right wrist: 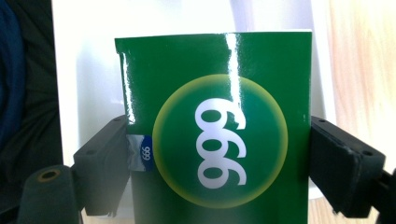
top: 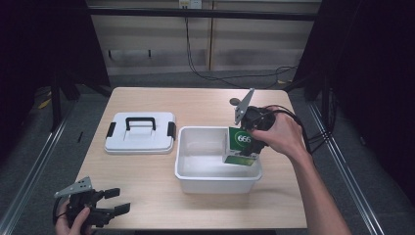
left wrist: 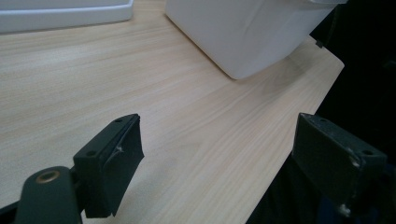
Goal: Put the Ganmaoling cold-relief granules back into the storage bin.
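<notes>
Right now the biggest thing is the pale wooden table (top: 147, 171) with a light grain, seen from above. On it, near the middle and a little to the right, stands an open white plastic tub (top: 217, 182) of rectangular shape. Just beside the tub, to its left and not touching it, lies a flat white plastic lid (top: 140, 133) with a black handle and black clips on its two short sides.

At the right end of the tub is a glossy green cardboard box (top: 240, 146) with a round emblem and white digits "666". It stands upright with its lower part inside the tub, close to the right wall; I cannot tell if it rests on the bottom. The right gripper (top: 254, 131) holds this box, one black jaw pressed on each side of it, as the right gripper view (right wrist: 217, 154) shows clearly. The person's right hand (top: 283, 135) grasps the gripper from the right side of the table.

The left gripper (top: 113, 200) is over the near left corner of the table, well apart from the tub, held by the left hand (top: 73, 225). Its jaws are spread wide with nothing between them; in the left gripper view (left wrist: 217, 154) bare wood lies under them.
</notes>
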The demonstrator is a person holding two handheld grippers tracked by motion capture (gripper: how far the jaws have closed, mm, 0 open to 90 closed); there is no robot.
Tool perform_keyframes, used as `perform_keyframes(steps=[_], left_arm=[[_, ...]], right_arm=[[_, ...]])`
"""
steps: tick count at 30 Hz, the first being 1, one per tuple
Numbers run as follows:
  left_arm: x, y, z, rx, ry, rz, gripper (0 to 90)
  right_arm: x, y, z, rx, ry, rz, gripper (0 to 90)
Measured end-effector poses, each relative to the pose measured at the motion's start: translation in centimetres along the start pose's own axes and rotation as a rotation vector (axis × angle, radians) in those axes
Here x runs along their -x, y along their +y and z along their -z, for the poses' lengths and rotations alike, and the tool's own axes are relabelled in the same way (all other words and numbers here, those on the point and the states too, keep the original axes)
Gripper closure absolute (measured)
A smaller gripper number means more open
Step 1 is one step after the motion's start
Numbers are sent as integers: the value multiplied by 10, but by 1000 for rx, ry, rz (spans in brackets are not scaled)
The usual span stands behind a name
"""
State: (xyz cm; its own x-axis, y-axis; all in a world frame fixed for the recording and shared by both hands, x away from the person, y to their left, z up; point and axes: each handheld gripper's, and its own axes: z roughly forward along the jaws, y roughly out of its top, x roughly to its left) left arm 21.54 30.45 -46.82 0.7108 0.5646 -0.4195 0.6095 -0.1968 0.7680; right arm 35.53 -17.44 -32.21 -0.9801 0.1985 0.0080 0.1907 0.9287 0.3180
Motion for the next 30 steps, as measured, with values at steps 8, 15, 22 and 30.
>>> perform_keyframes(steps=[8,15,22,30], left_arm=[[0,0,0,0,-1,-1,160],[0,0,0,-1,-2,0,160],[0,0,0,0,-5,-3,160],[0,0,0,0,-5,-3,160]], right_arm=[[0,0,-15,-57,-5,5,152],[3,5,-33,-69,23,26,151],[6,6,-51,-115,33,25,151],[6,5,-70,-174,36,31,150]])
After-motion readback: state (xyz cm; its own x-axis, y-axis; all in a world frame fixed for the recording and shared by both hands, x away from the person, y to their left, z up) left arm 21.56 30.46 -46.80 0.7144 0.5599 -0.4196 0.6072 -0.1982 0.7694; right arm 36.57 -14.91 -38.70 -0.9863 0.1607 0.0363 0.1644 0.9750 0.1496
